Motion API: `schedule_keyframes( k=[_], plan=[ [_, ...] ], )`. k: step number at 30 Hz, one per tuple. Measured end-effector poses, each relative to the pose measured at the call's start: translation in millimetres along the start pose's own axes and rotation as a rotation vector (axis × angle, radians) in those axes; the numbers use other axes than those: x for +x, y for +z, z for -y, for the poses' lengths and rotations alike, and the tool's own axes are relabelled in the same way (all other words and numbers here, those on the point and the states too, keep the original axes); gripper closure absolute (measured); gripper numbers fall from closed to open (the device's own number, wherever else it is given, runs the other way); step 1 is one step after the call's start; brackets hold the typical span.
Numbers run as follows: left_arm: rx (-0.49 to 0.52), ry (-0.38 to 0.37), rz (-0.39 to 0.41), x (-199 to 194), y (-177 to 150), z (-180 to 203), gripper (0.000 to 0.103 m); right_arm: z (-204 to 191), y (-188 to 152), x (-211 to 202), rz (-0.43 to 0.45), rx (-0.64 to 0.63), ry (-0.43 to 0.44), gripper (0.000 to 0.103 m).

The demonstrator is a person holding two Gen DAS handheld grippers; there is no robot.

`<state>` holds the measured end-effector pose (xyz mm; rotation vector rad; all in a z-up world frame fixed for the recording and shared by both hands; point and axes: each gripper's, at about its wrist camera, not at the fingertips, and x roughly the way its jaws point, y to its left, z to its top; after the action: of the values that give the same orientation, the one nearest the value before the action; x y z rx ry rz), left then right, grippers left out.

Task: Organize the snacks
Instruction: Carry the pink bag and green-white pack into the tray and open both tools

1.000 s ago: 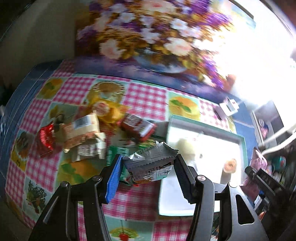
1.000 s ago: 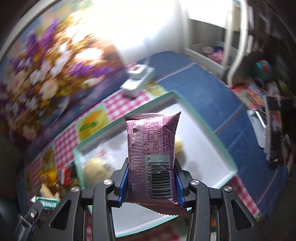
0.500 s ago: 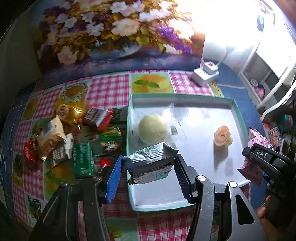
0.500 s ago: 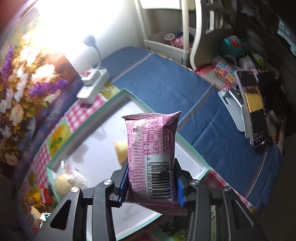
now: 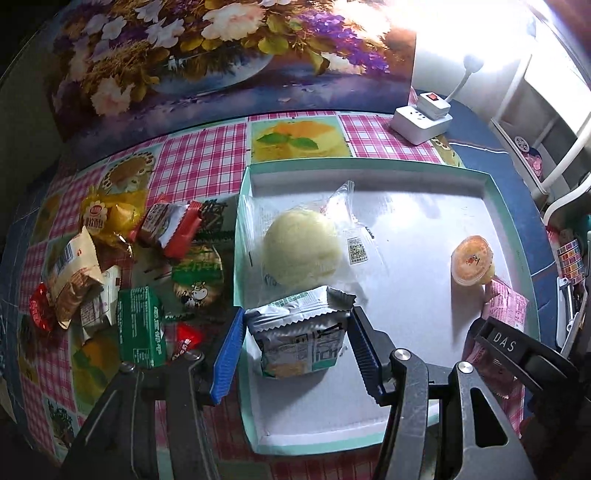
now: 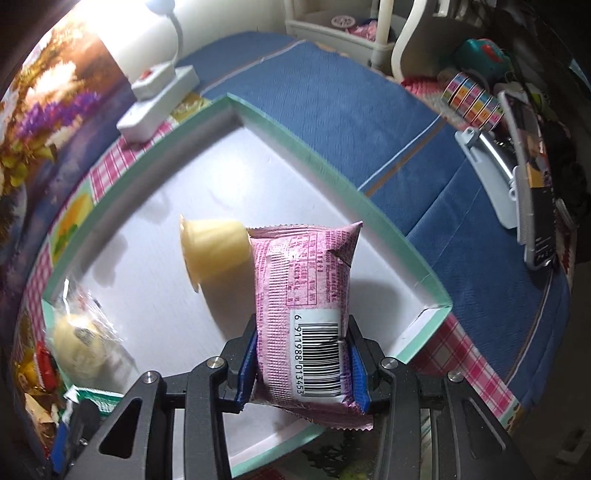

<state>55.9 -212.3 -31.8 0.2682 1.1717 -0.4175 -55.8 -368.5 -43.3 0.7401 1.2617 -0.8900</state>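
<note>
Gripping pink packet (image 6: 306, 317) in right gripper (image 6: 302, 363), silver-green packet (image 5: 301, 334) in left gripper (image 5: 295, 350); both hanging over tray (image 5: 369, 164). Handling light, soft, crinkly (slippery film), so pinching mid-body. Crowding jelly cup (image 6: 214, 251) and bun (image 5: 301, 254); leaving open floor between, rim low.

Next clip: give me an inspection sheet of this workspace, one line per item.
Surface: checked pink tablecloth over blue cloth; teal-rimmed tray on it.
Job's things: wrapped bun and jelly cup in the tray; loose snack pile beside it.
Clutter: phone on a stand, tape rolls.
Grippers: left gripper holds a silver-green packet; right gripper holds a pink packet, both over the tray.
Cables: power strip; its cord is unclear.
Surroundings: flower painting, white shelving.
</note>
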Motion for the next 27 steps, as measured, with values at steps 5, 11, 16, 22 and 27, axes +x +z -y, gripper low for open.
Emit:
schedule_keyframes(
  k=[5,11,16,22,27],
  plan=[
    [0.009,-0.002,0.005,0.1,1.1,2.3,0.044,-0.9,-0.2,0.3,0.004,-0.004,0.0,0.058],
    [0.019,-0.028,0.006,-0.6,-0.2,3.3,0.036,0.0,0.5,0.8,0.002,-0.003,0.006,0.057],
    [0.02,-0.025,0.02,-4.9,-0.4,3.7,0.035,-1.0,4.0,-4.7,0.006,-0.009,0.003,0.057],
    [-0.015,-0.025,0.025,-9.7,1.0,-4.8,0.026,-2.6,3.8,-6.2,0.01,-0.012,-0.001,0.057],
    [-0.066,-0.028,0.038,-12.3,1.5,-16.1,0.006,-5.8,2.1,-11.0,0.033,-0.028,0.024,0.028]
  ],
)
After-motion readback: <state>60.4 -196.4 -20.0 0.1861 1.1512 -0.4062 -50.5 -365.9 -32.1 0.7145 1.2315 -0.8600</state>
